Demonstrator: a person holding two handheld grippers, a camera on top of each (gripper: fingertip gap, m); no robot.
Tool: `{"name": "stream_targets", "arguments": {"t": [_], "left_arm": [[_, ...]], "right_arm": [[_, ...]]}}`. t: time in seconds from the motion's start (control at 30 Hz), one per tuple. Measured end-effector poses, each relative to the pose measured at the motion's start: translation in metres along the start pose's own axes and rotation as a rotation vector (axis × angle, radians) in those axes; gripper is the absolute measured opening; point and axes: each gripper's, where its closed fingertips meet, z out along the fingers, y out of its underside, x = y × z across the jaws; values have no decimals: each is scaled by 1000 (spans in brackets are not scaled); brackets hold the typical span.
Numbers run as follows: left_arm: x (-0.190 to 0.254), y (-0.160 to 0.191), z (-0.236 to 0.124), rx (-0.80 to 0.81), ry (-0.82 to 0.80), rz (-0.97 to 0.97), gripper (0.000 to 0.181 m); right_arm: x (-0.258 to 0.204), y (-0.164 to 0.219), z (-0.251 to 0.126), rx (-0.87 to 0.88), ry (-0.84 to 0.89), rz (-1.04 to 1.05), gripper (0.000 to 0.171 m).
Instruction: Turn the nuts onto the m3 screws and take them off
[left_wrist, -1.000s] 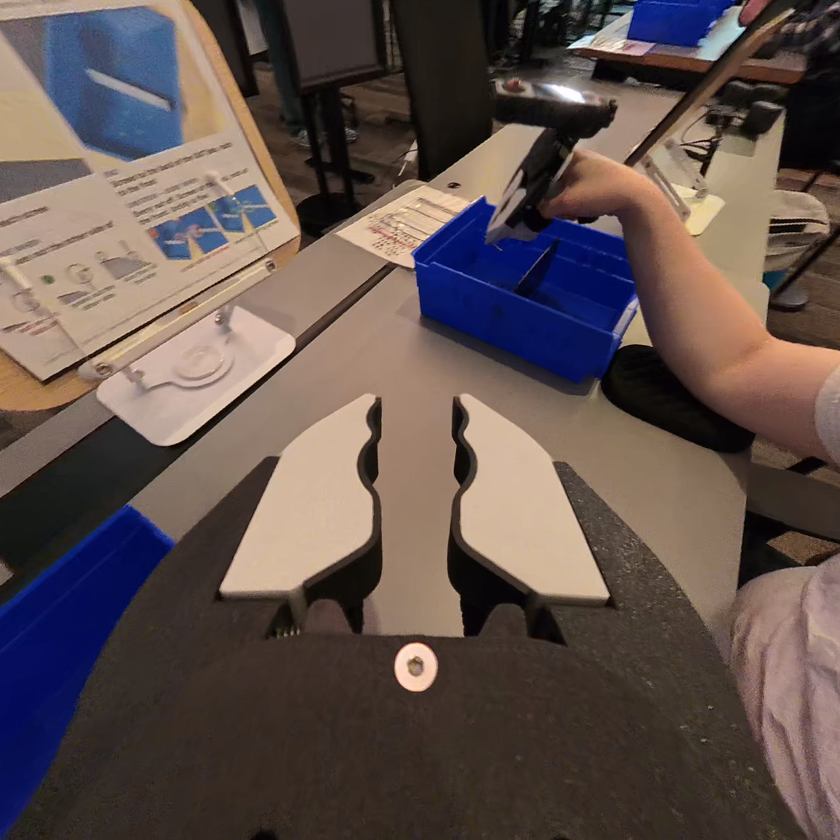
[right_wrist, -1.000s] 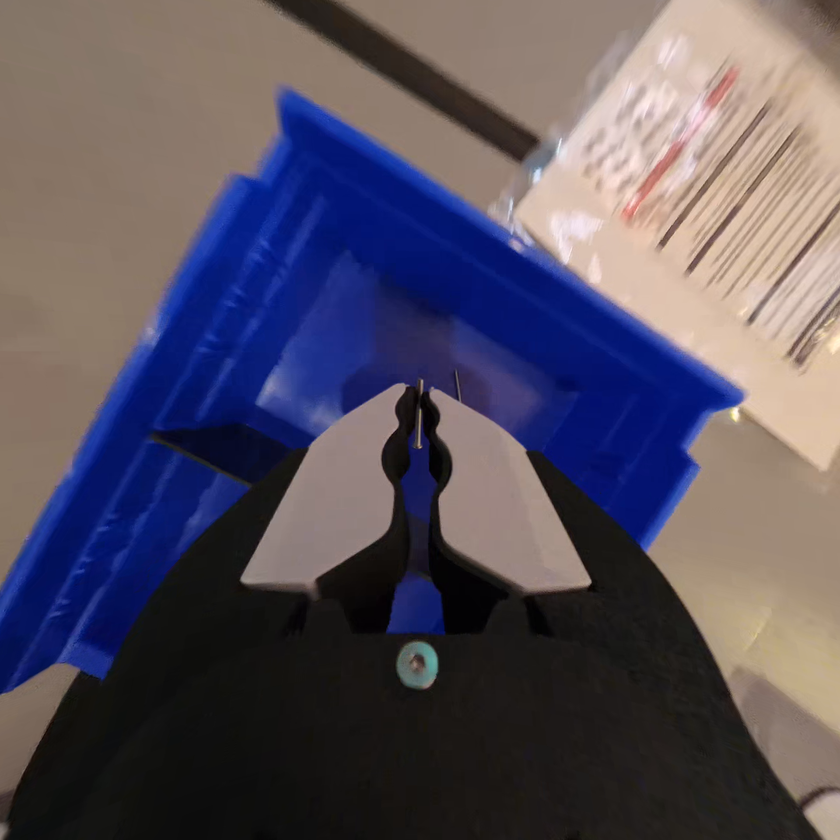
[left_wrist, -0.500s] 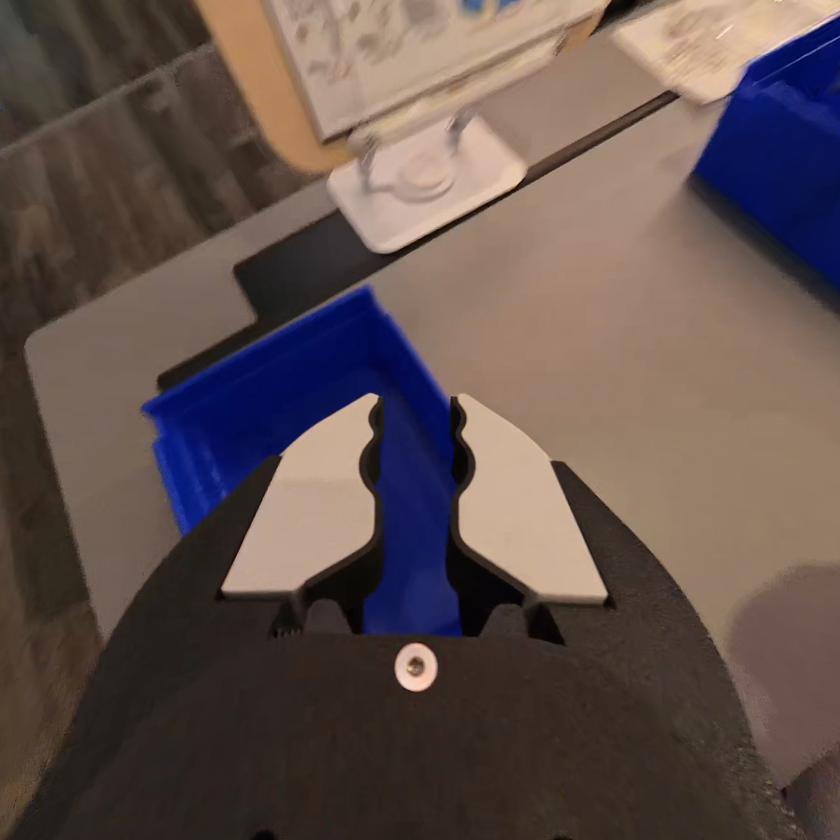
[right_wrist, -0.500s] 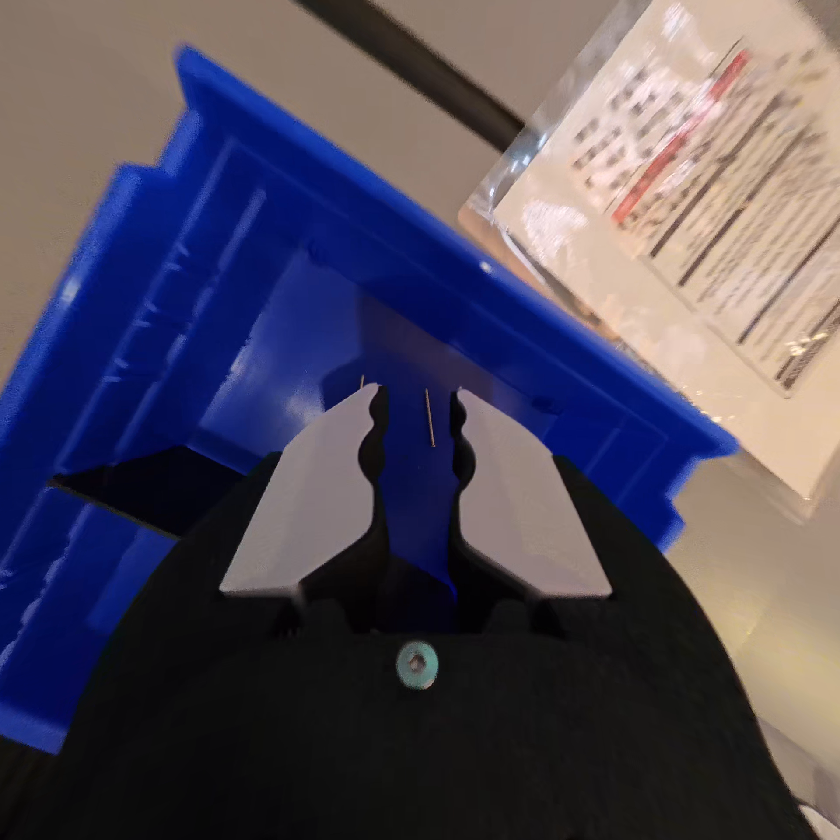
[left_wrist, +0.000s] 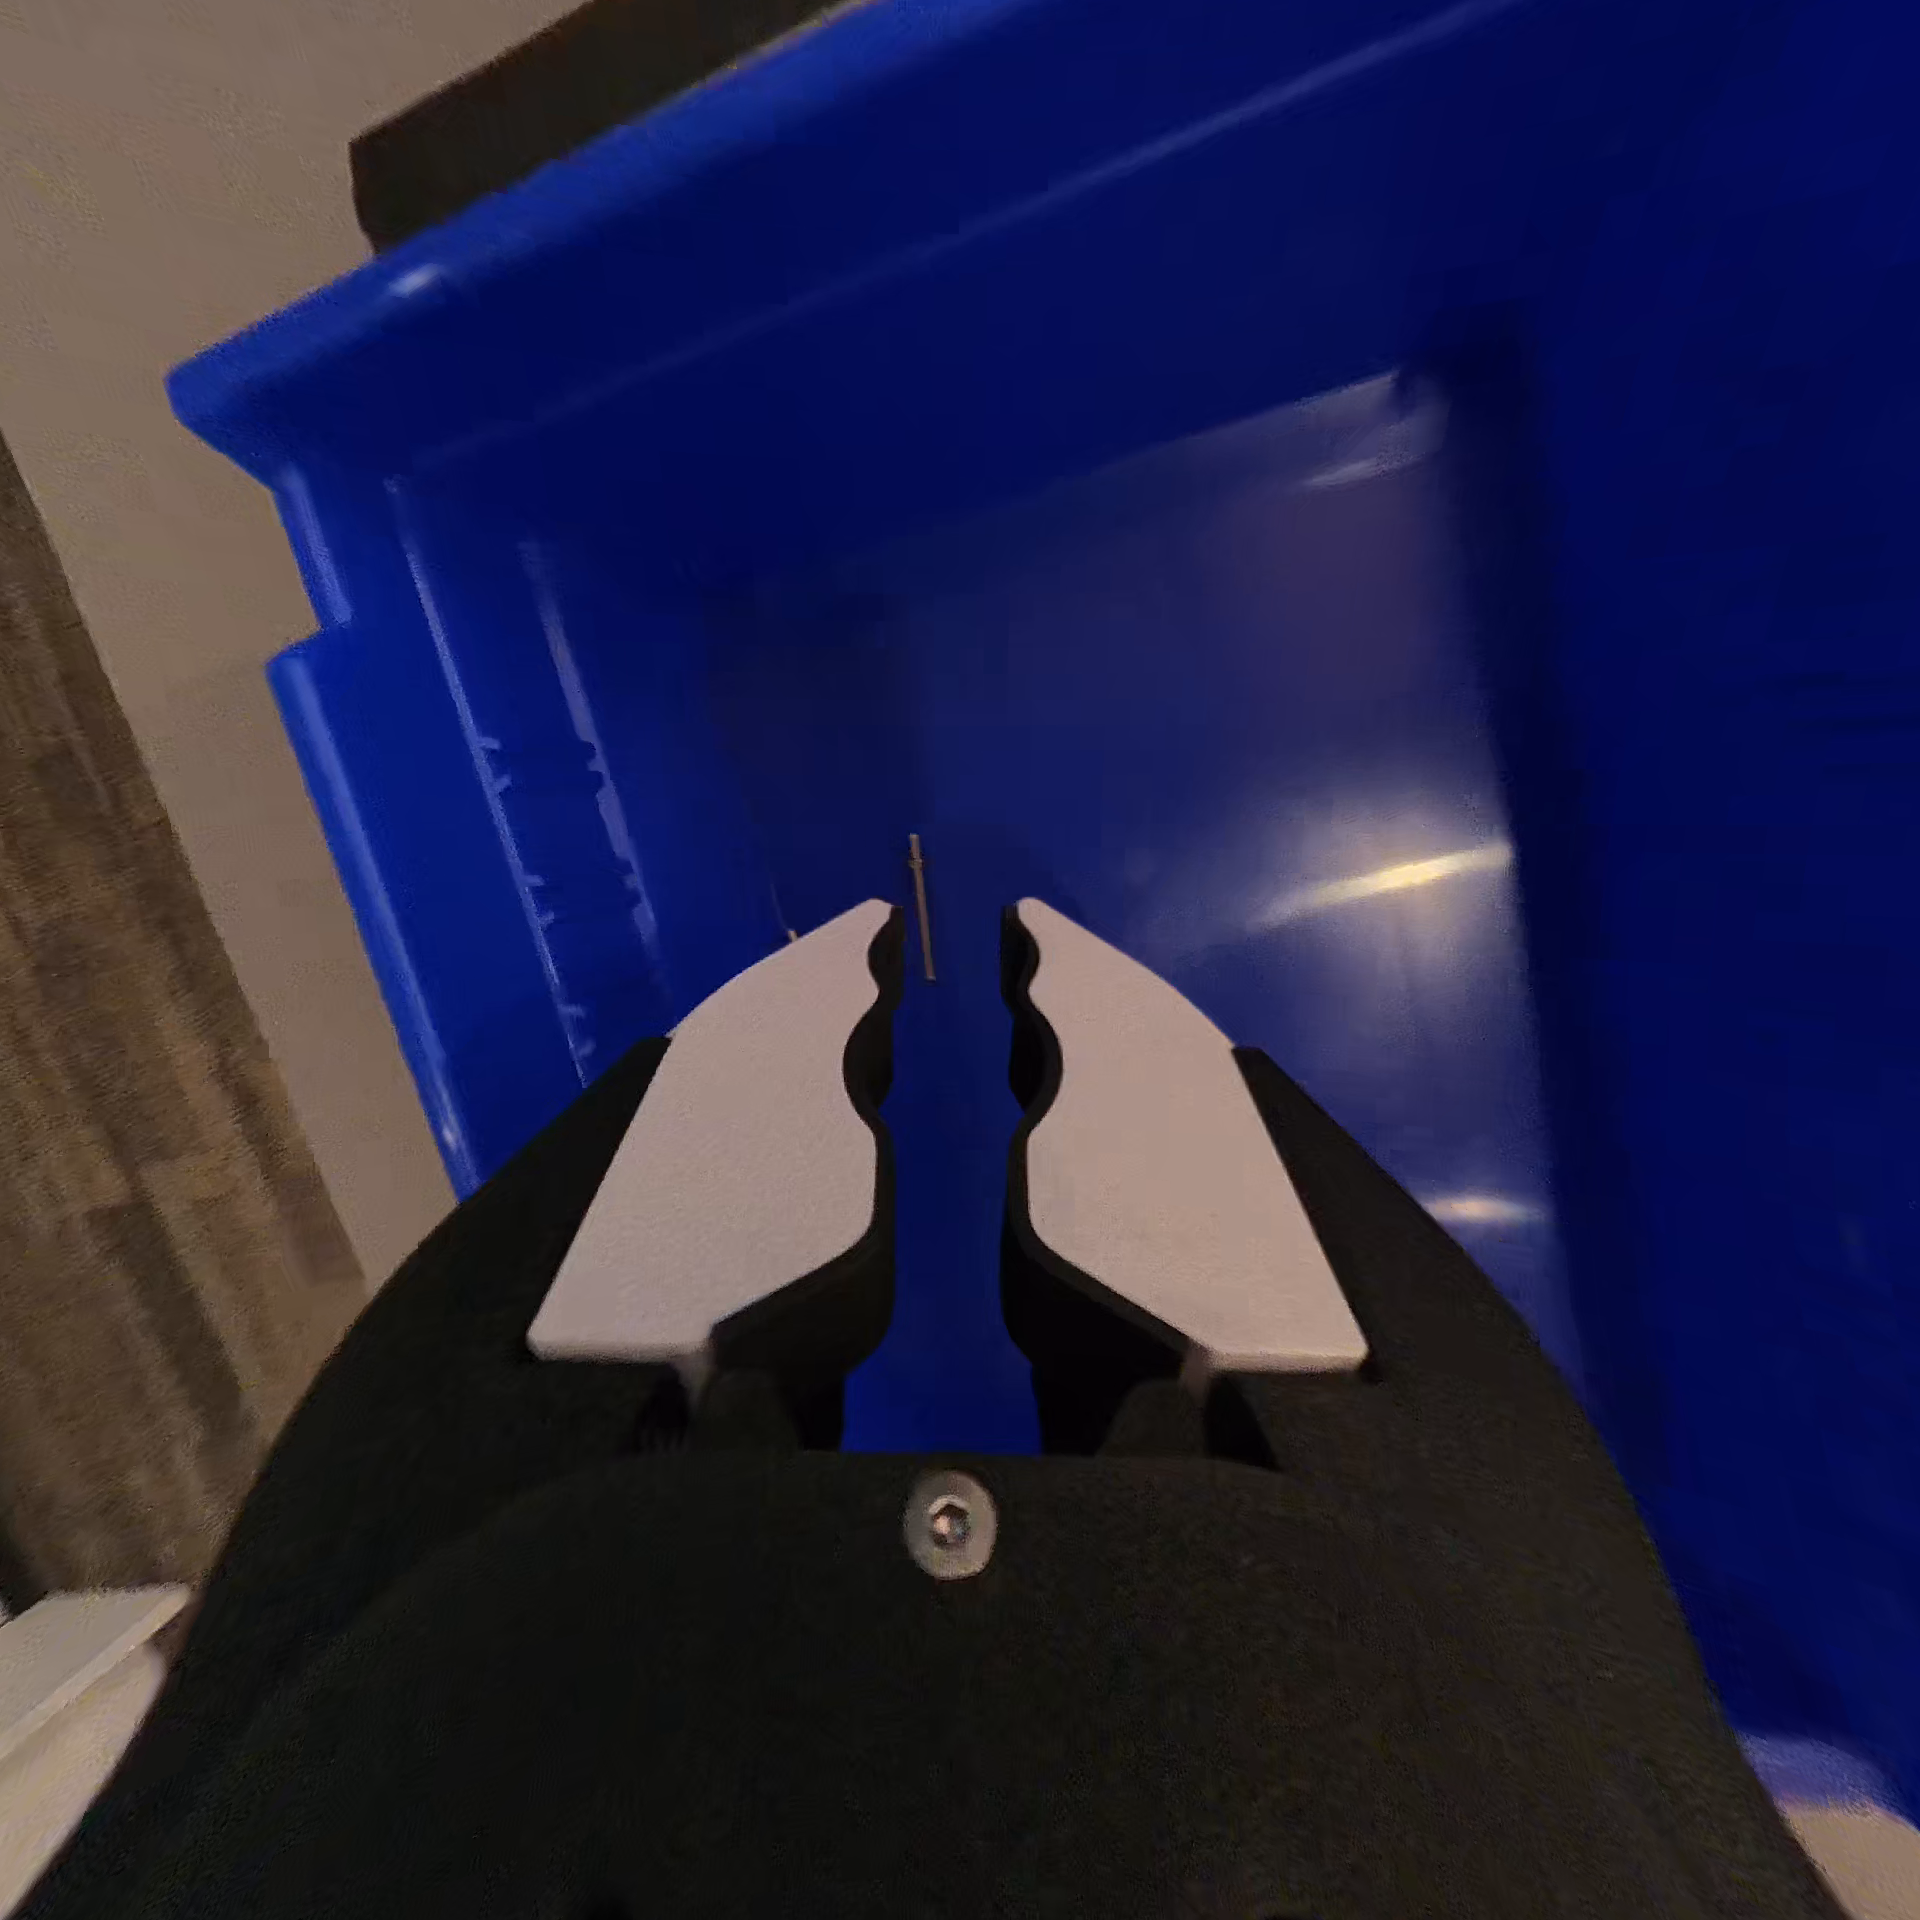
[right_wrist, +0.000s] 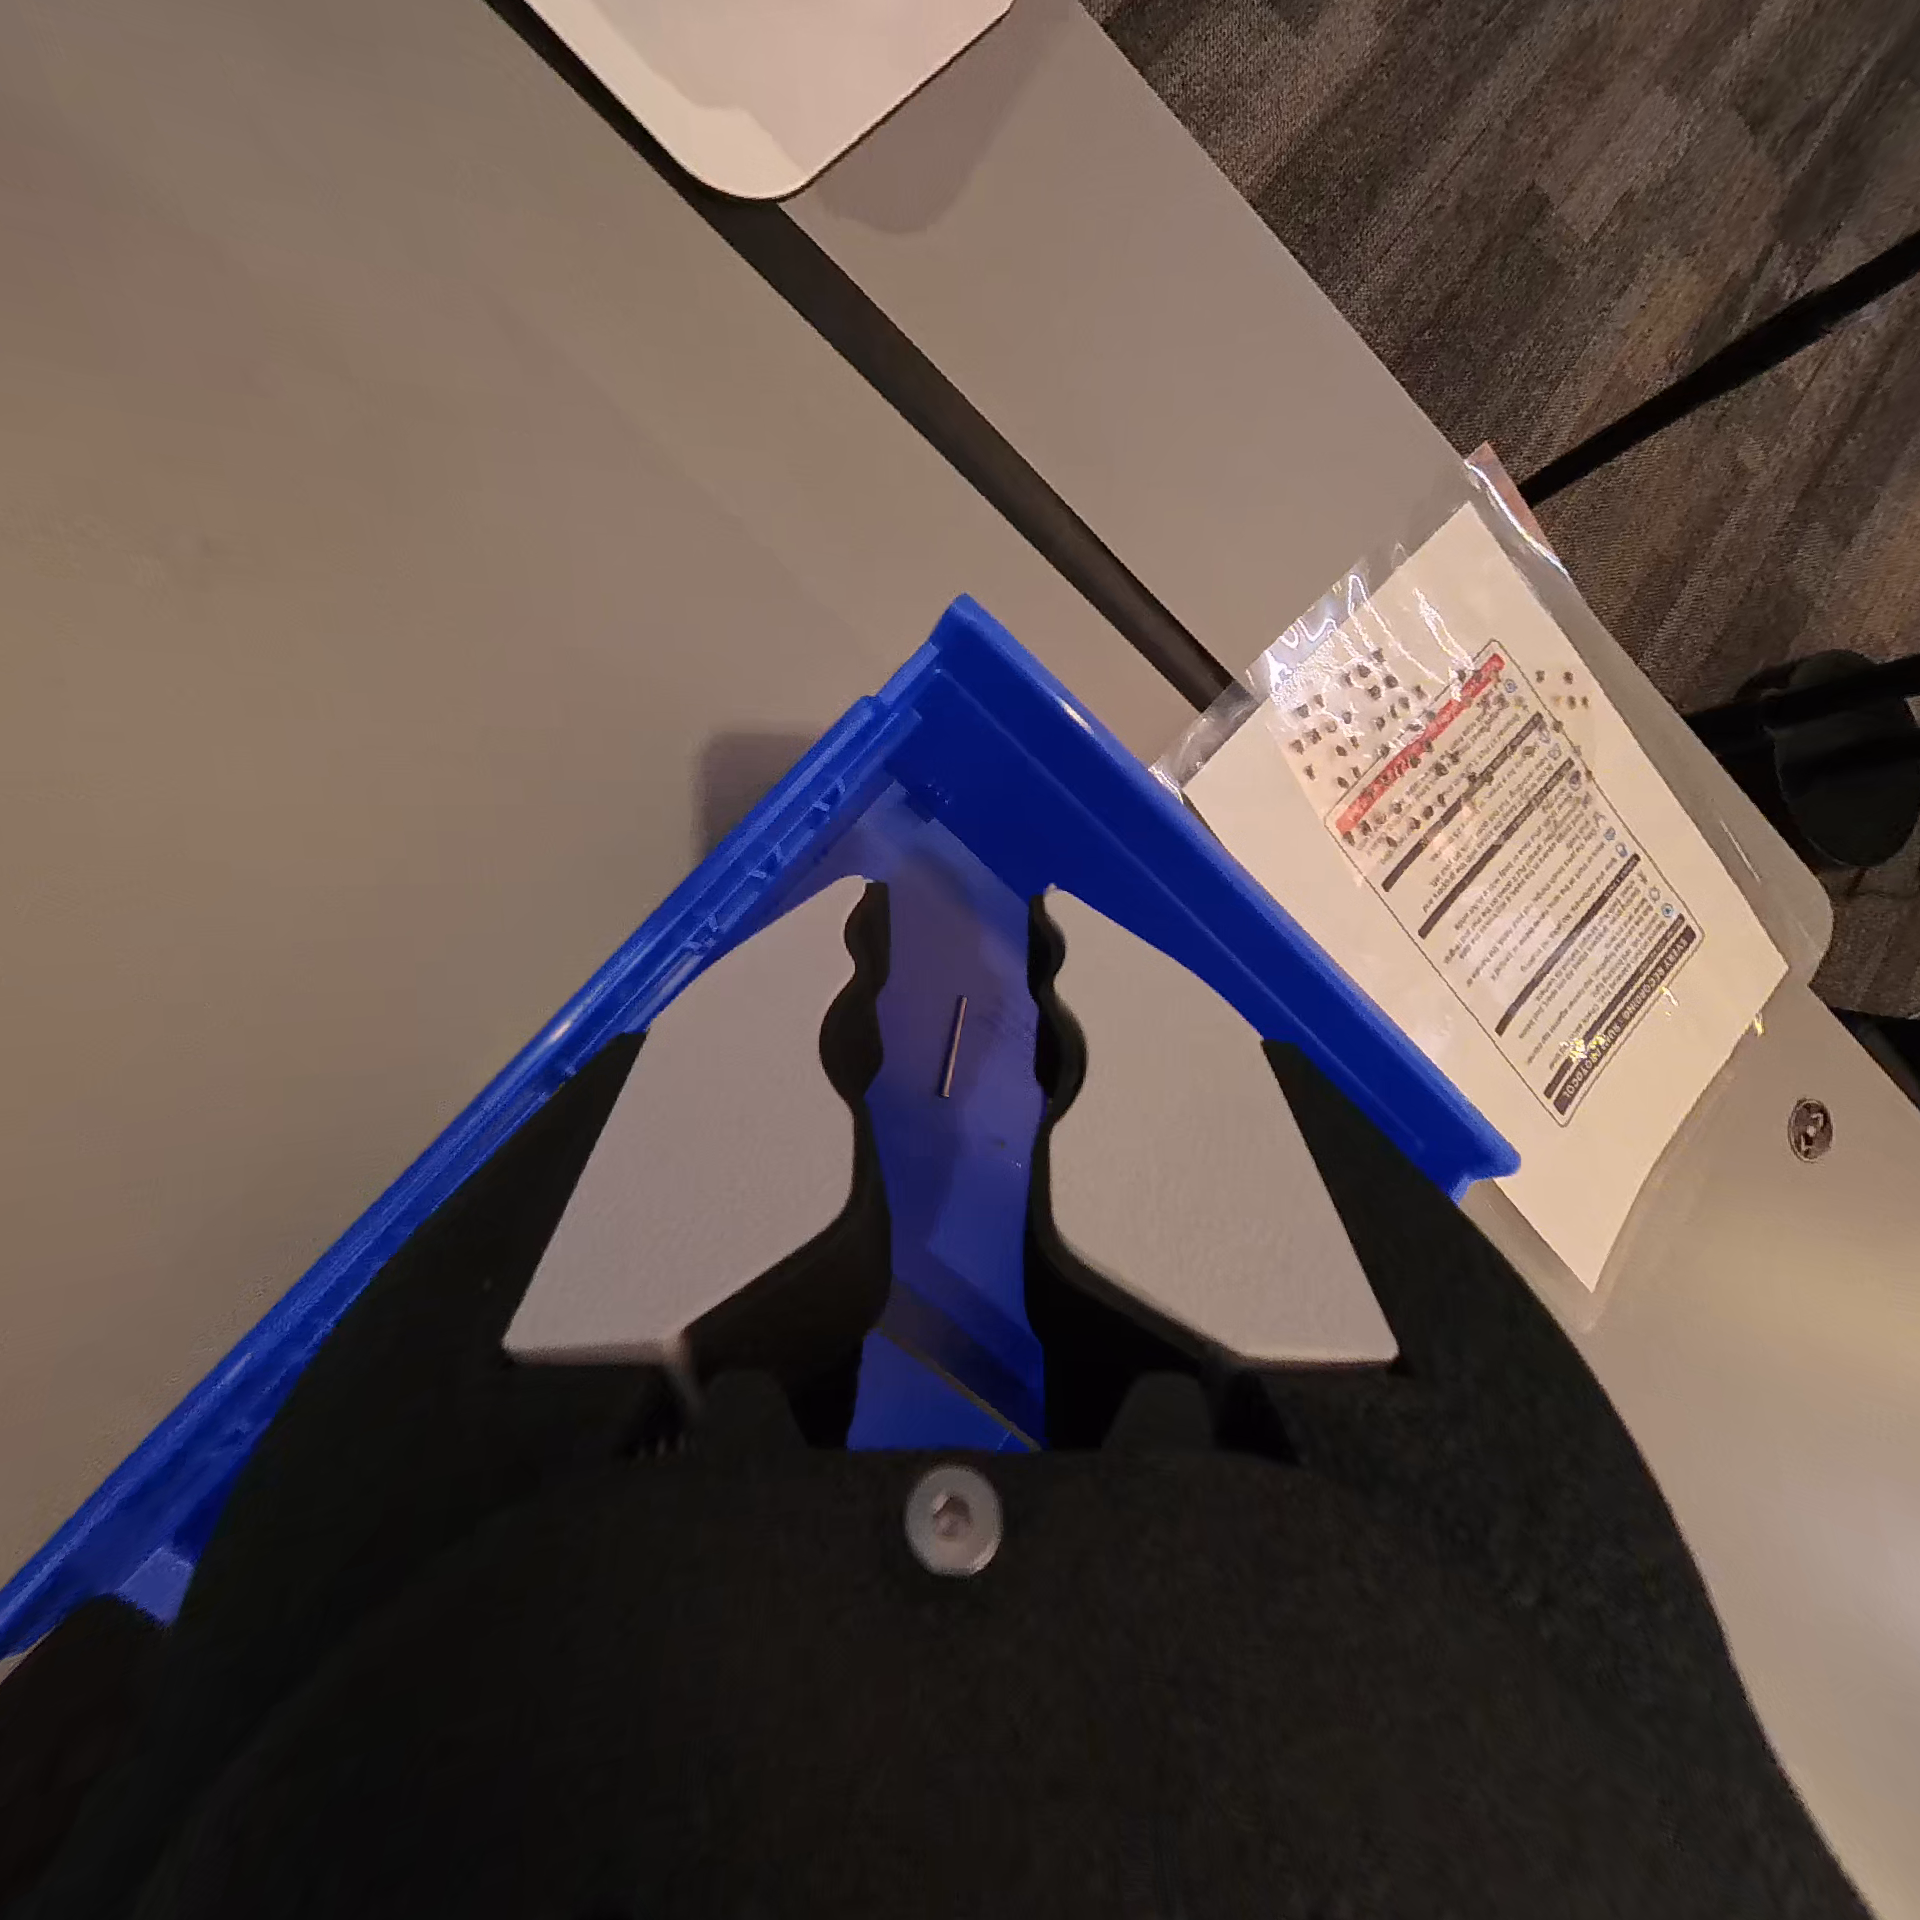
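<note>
Left claw (left_wrist: 948, 914): parted, empty, over screw (left_wrist: 922, 907) near bin (left_wrist: 727, 312) left wall. Right claw (right_wrist: 956, 894): parted, empty. Risk: thin screw slips or rolls when pinched.

Screw (right_wrist: 952, 1046) lying in bin (right_wrist: 1195, 914) on table (right_wrist: 364, 520), bag (right_wrist: 1496, 935) on table right of bin

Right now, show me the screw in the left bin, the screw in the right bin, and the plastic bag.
left screw (left_wrist: 922, 909), left wrist view, mid-shaft.
right screw (right_wrist: 953, 1046), right wrist view, mid-shaft.
plastic bag (right_wrist: 1621, 1091), right wrist view, its white card.
</note>
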Motion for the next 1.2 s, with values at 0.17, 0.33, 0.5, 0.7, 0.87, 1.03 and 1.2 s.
{"name": "stream_targets", "arguments": {"t": [0.17,0.33,0.5,0.7,0.87,1.03,1.2], "left_arm": [[-13,6,27,-59,-67,2,20],[-11,18,45,-121,13,-13,20],[-10,18,49,-122,71,-38,16],[-3,18,49,-106,139,-78,3],[2,21,46,-128,188,-67,2],[9,-8,7,40,216,-59,2],[101,-77,-125,556,641,51,2]], "right_arm": [[-3,3,4,-28,-2,-13,25],[-7,6,9,-62,-14,-32,25],[-14,7,11,-86,-28,-58,25],[-20,10,14,-115,-42,-81,25],[-21,9,16,-116,-45,-83,24],[-24,2,12,-90,-39,-95,24],[-63,-47,-13,154,-155,-131,22]]}}
